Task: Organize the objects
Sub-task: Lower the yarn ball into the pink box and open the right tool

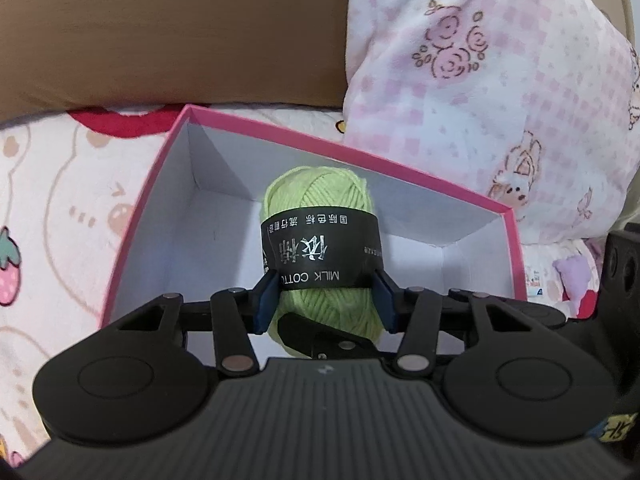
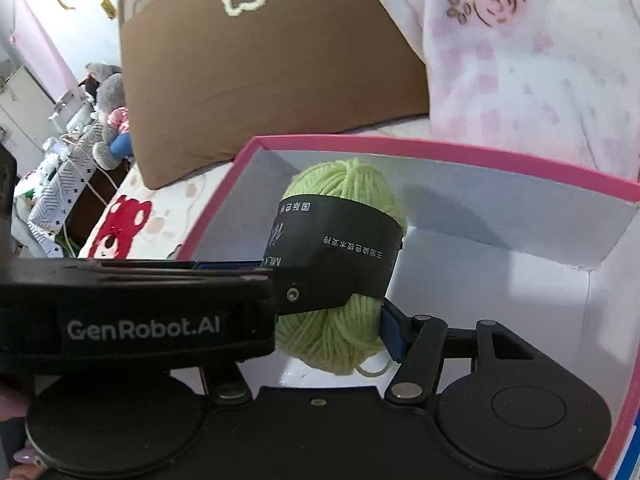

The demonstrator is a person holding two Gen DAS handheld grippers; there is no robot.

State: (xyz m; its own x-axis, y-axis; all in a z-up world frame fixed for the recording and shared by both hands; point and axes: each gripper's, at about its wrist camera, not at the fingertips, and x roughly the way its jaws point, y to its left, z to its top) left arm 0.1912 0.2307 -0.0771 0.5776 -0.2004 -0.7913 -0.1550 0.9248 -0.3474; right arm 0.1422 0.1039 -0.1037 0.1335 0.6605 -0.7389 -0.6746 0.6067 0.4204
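A brown pillow (image 2: 272, 80) with a fluffy cream cloud outline leans at the back, and right beside it slumps a pink checked blanket (image 1: 492, 92) printed with roses and bunnies. Underneath spreads a white bedsheet (image 1: 60, 200) with strawberries and a red bear face, while off past the bed's edge sits a grey plush toy (image 2: 110, 112) near a cluttered, patterned side table (image 2: 56, 196).

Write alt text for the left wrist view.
The left gripper clamps a light green yarn ball with a black paper band over an open pink cardboard box with a white interior, on cartoon-print bedding.
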